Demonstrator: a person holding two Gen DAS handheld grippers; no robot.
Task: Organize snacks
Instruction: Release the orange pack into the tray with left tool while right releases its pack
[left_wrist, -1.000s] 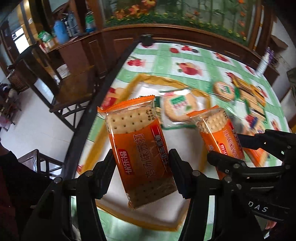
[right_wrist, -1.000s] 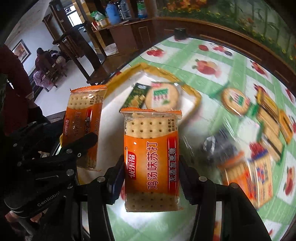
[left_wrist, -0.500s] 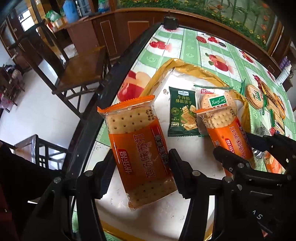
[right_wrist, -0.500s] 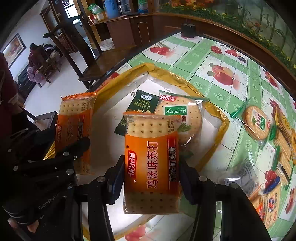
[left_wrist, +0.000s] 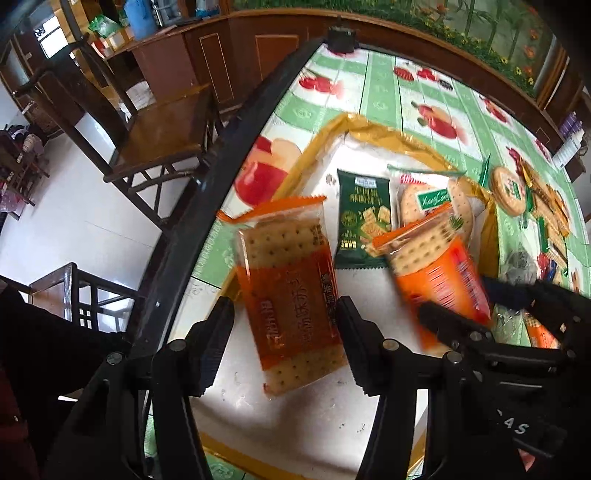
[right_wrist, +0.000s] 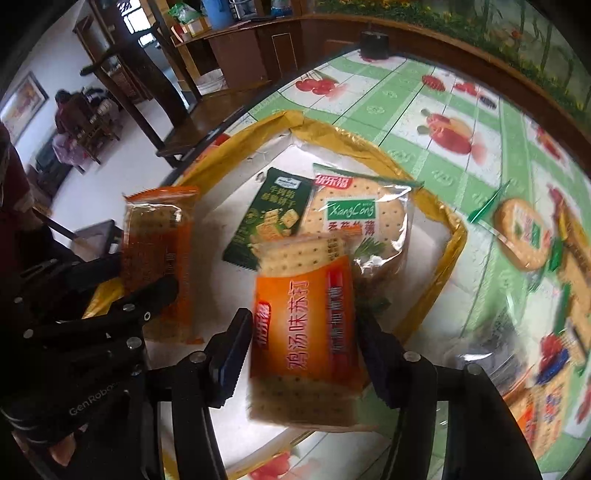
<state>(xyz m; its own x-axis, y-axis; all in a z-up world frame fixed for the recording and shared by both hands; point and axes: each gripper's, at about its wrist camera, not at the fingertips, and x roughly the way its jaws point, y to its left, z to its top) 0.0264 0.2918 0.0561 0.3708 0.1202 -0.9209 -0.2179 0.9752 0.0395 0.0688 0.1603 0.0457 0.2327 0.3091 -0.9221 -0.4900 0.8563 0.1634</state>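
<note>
Fruit-print table (left_wrist: 380, 92) carries a gold-rimmed tray (left_wrist: 373, 127) and scattered snack packets (right_wrist: 522, 234).

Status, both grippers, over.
Right gripper fingers just opening, orange packet loose between, over tray. Left gripper: second orange packet between fingers, grip unclear. Round-cracker pack under right's packet.

Both grippers dropped in over the tray (right_wrist: 448, 242). The right gripper (right_wrist: 301, 363) has just been opening its jaws, and its orange cracker pack (right_wrist: 304, 332) sits loose between them, slipping toward the tray.

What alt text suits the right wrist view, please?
An orange cracker packet sits blurred between the right tongs, whose jaws have just been opening, above a gold-rimmed tray holding a green biscuit packet and a XiangCong cracker pack.
</note>
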